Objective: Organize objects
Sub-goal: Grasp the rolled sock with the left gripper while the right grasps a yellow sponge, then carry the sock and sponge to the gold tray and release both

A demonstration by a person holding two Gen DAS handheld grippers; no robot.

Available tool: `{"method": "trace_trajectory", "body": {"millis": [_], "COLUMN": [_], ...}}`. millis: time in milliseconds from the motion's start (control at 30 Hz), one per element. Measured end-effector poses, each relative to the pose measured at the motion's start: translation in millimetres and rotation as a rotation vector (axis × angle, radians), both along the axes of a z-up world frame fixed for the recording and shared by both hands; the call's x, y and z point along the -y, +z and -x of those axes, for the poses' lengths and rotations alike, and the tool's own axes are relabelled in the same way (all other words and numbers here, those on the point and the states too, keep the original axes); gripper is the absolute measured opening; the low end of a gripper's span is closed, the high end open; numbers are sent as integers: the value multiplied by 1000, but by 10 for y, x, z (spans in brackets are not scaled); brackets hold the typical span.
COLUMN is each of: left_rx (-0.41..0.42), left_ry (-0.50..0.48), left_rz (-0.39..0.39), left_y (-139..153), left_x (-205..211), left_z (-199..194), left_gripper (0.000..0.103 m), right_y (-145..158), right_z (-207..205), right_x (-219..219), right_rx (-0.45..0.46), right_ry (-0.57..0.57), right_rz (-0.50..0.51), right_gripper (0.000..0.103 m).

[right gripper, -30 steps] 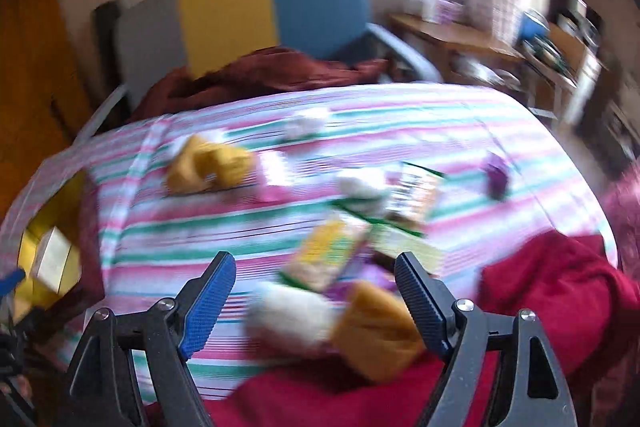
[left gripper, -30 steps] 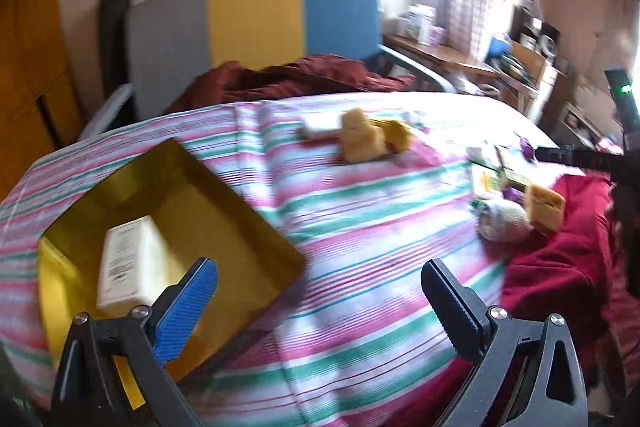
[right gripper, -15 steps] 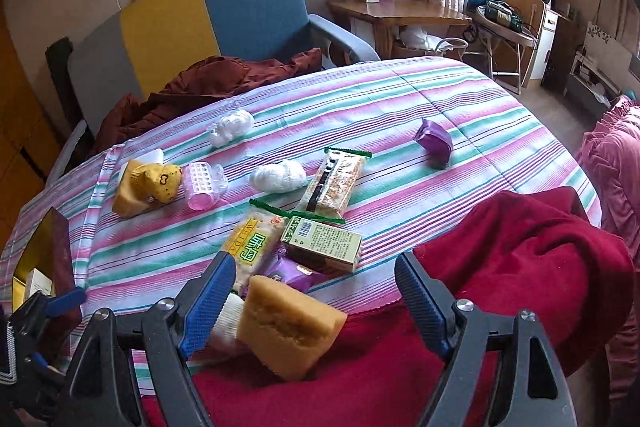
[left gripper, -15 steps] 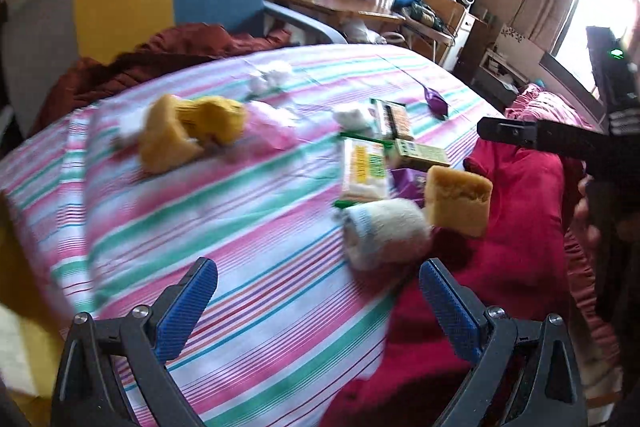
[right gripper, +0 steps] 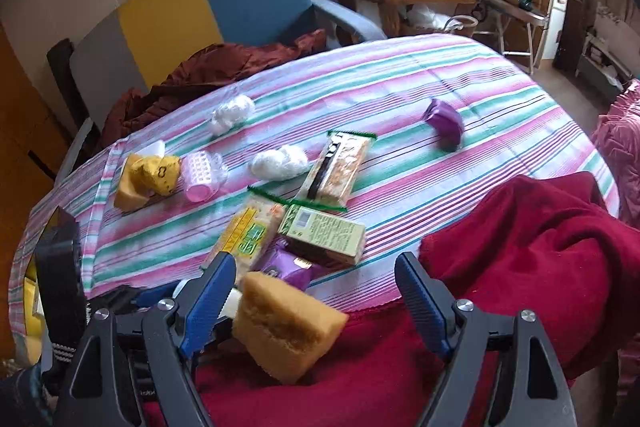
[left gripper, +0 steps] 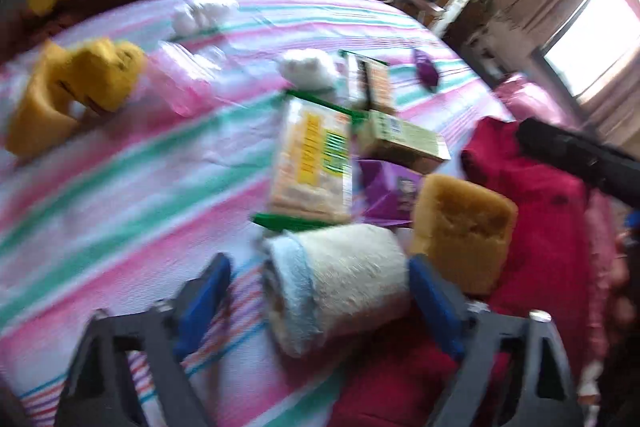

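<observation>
A rolled white towel (left gripper: 340, 279) lies on the striped tablecloth (left gripper: 120, 187), between the open fingers of my left gripper (left gripper: 320, 291). A tan sponge (left gripper: 460, 227) stands just right of it on a red cloth (left gripper: 540, 247). The sponge (right gripper: 286, 323) also lies between the open fingers of my right gripper (right gripper: 316, 291), nearer its left finger. Behind are a yellow snack pack (left gripper: 312, 163), a green box (left gripper: 400, 139), a purple packet (left gripper: 388, 191) and a yellow toy (left gripper: 80, 87). The left gripper body (right gripper: 120, 307) shows at the right view's lower left.
A pink curler (right gripper: 202, 177), two white lumps (right gripper: 280, 163), a snack bar (right gripper: 338, 167) and a purple piece (right gripper: 444, 119) lie farther back. A yellow box edge (right gripper: 30, 303) is at far left. A blue, yellow and grey chair (right gripper: 200, 15) stands behind the table.
My left gripper swung right, away from the yellow box, and closed in on the rolled towel. My right gripper moved slightly nearer the sponge. Both stay open.
</observation>
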State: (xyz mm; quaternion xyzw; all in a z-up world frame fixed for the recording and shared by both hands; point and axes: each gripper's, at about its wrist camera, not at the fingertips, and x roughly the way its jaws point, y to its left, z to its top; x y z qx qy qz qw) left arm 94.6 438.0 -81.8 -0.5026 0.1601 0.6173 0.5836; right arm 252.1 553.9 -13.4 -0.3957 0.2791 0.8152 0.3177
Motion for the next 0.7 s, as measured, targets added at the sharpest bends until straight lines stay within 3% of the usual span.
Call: {"method": "trace_trajectory", "body": {"millis": [133, 267, 333, 400, 700], "left_rx": [26, -4, -12, -6, -40], "left_ry": [-4, 8, 25, 48, 135], "left_rz": [-43, -61, -63, -63, -69], "left_y": [42, 81, 90, 85, 132], "left_x": [155, 369, 493, 604, 1044], "left_z": [29, 84, 127, 191, 352], "left_gripper": [67, 66, 66, 66, 66], "right_y": [-125, -334, -334, -385, -413], "right_z": [184, 381, 378, 381, 409], "right_x": [79, 204, 190, 163, 206], "right_rx": [58, 218, 212, 238, 289], "right_ry": [98, 174, 181, 186, 211], "right_rz": [54, 60, 70, 92, 53], "right_gripper": [83, 82, 82, 70, 48]}}
